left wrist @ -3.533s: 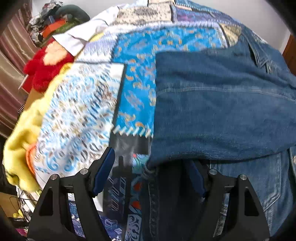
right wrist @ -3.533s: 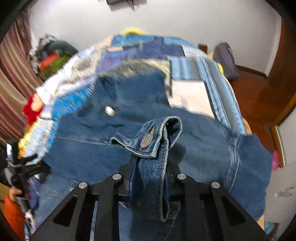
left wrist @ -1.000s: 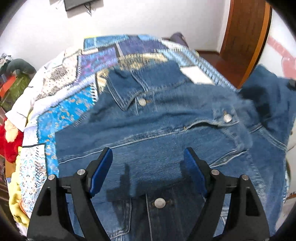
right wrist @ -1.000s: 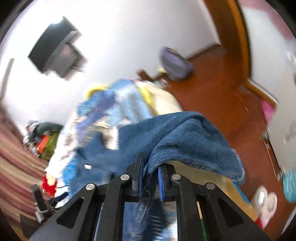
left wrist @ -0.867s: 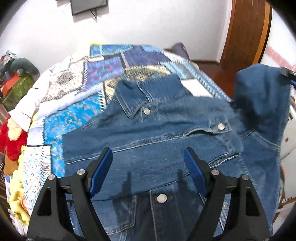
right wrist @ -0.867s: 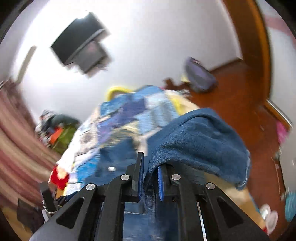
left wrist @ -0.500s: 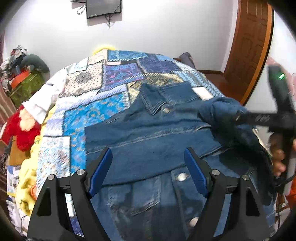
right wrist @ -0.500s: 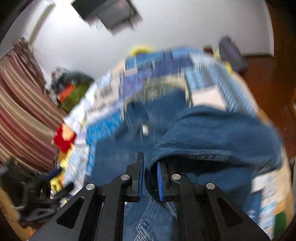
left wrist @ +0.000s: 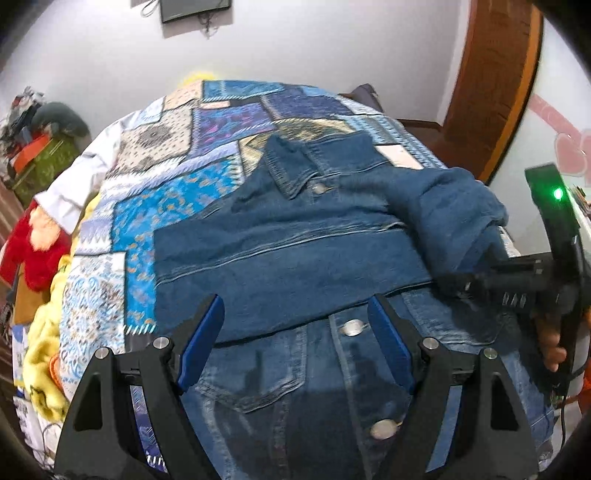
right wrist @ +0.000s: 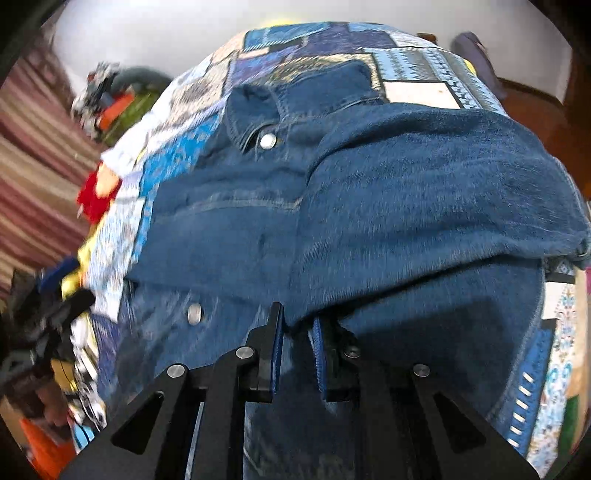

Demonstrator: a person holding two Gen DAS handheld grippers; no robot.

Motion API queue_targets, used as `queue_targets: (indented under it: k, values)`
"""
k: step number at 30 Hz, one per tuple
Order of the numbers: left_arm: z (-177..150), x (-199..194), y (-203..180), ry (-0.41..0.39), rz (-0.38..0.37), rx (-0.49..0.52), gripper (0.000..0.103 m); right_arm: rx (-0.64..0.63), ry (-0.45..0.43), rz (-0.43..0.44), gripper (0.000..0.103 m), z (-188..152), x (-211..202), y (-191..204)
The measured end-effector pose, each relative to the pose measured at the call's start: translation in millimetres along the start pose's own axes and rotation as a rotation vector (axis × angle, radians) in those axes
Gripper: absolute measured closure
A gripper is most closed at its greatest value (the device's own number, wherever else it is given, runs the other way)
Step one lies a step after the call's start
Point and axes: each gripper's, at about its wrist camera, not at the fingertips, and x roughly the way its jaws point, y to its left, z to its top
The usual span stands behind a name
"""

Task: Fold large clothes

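A blue denim jacket (left wrist: 295, 258) lies front up, collar at the far end, on a bed with a patchwork quilt (left wrist: 166, 199). Its left sleeve is folded flat across the chest. My left gripper (left wrist: 295, 339) hovers open above the button placket, with nothing between its blue pads. My right gripper (right wrist: 297, 332) is shut on the edge of the right sleeve (right wrist: 424, 192), which drapes in a thick fold over the jacket's right side. In the left wrist view the right gripper (left wrist: 448, 282) comes in from the right, and a hand (left wrist: 552, 347) holds its handle.
A red plush toy (left wrist: 33, 240) and a yellow blanket (left wrist: 44, 332) lie along the bed's left edge. A pile of belongings (left wrist: 37, 147) sits at the far left. A wooden door (left wrist: 491, 92) stands at the right, and a dark screen (left wrist: 192, 9) hangs on the far wall.
My right gripper swung the sleeve from high beside the bed down and inward over the jacket. My left gripper drew back toward the hem, still open.
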Motion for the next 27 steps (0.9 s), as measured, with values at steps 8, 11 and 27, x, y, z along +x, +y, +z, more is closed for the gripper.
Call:
queue_targets:
  k: [8,11,27]
  values:
    - [30,-4,-50,-0.027,-0.046,0.113,0.023,-0.066,-0.068,-0.071,0.091,-23,-49,-13]
    - [48,-1,-71,-0.033,-0.074,0.154,0.023,0.027,-0.140,-0.072,0.091,-24,-80,-46]
    - [85,119,-241,0.149,-0.164,0.517,0.029,0.368,-0.216,-0.163,0.091,-69,-132,-190]
